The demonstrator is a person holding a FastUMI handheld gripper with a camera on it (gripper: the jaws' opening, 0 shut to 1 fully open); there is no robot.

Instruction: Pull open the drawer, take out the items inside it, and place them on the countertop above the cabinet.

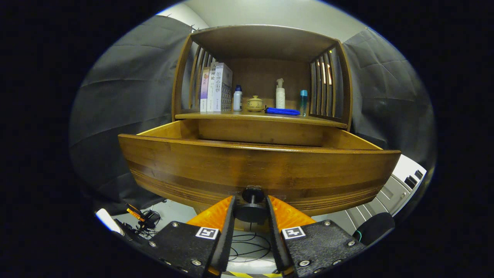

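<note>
Gripper view: the claw sits at 6 o'clock, its two fingers closed in on the dark round knob of the drawer; both fingers press against the knob's sides, so the claw is gripping it. The drawer is pulled out from the wooden cabinet, its curved front panel spreading from 9 o'clock to 3 o'clock just above the fingers. The drawer's inner walls show, but its floor and contents are hidden behind the front panel.

Above the drawer, toward 12 o'clock, the tabletop of the cabinet carries a row of things. From 11 o'clock rightward stand upright books, a small white bottle with a blue cap, a squat tan lidded pot, a flat blue cloth-like item lying down, a white pump bottle behind it, and a slim bottle with a teal cap. Slatted side panels close in the tabletop at both ends.

Dark cables lie on the floor below the fingers.
</note>
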